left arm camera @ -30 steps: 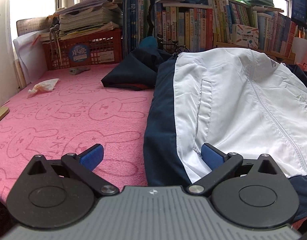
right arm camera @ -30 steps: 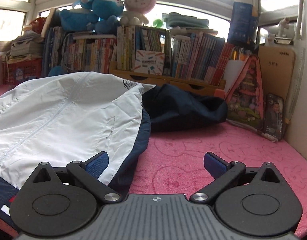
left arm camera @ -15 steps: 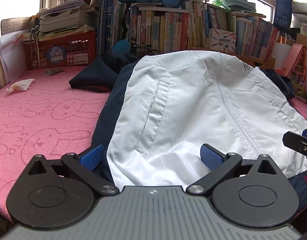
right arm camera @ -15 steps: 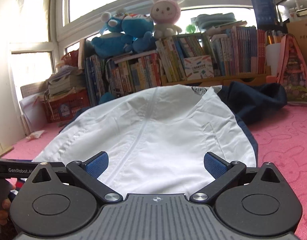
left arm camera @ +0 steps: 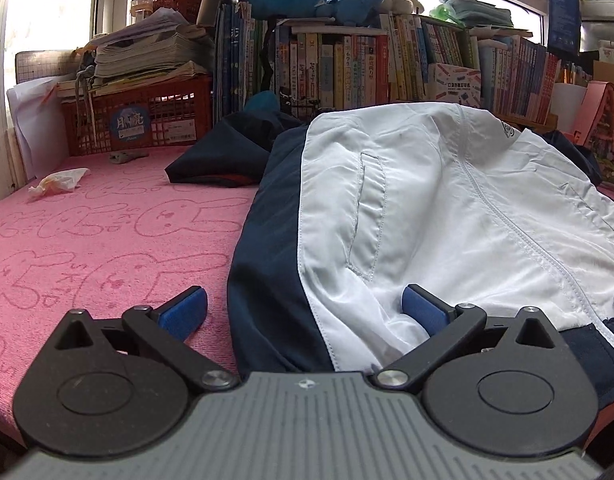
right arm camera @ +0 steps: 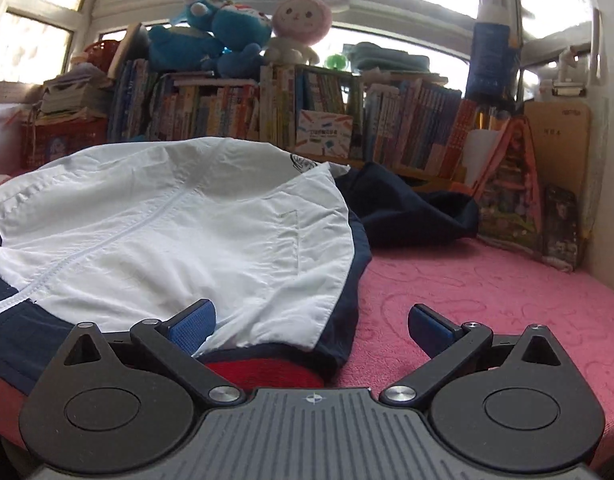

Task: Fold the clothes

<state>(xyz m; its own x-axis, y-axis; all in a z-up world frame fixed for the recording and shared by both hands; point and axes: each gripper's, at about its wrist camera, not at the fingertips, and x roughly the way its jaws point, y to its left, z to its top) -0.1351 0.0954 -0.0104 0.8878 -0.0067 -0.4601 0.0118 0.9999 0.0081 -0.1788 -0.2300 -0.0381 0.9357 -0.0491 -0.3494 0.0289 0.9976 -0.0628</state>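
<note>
A: Spreading across the centre and right of the left wrist frame, a white and navy jacket (left arm camera: 447,216) lies zip-up on a pink rabbit-print blanket (left arm camera: 87,240). What of the left gripper (left arm camera: 303,308)?

B: Fingers wide apart, gripping nothing. It straddles the jacket's navy side panel at lower centre: one blue pad (left arm camera: 185,310) over bare blanket, the other over white cloth.

A: And the right gripper (right arm camera: 313,322)?

B: Likewise spread wide and empty, at the bottom of its own frame. Its left pad (right arm camera: 193,326) sits over the white fabric near the hem; its right pad (right arm camera: 429,328) is over pink blanket (right arm camera: 487,288). The jacket (right arm camera: 167,232) fills the left half there, with a red lining (right arm camera: 263,374) showing at the hem, bottom centre.

A: Behind it?

B: A dark navy garment (right arm camera: 407,216) bunched at centre right, a row of books (right arm camera: 247,116) across the upper frame, plush toys (right arm camera: 227,40) on top. In the left view, a red crate (left arm camera: 139,120) at upper left and a crumpled tissue (left arm camera: 57,182) on the blanket.
</note>
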